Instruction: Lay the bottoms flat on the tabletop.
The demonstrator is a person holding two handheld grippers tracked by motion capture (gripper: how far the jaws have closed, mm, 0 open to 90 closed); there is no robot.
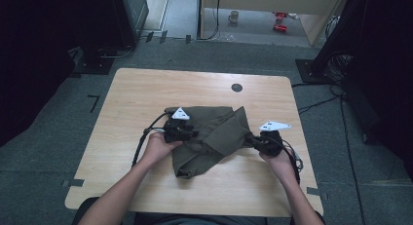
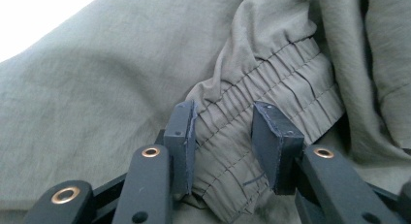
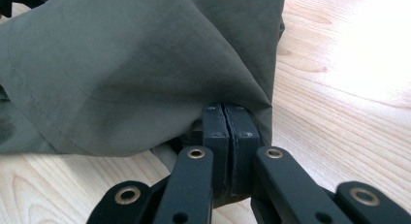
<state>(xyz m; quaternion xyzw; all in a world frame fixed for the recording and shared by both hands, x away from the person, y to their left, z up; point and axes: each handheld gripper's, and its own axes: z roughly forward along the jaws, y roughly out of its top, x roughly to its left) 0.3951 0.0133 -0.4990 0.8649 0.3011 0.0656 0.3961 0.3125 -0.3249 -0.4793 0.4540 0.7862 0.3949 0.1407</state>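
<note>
On the wooden table (image 1: 146, 88) the olive garment (image 1: 209, 132) lies mid-table, its right edge clamped in the right gripper (image 3: 225, 136), its elastic waistband (image 2: 271, 83) between the left gripper's (image 2: 225, 136) parted jaws

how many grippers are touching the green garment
2: the left gripper has its jaws around the elastic waistband of the green garment; the right gripper is clamped on a fold at its other side.
</note>
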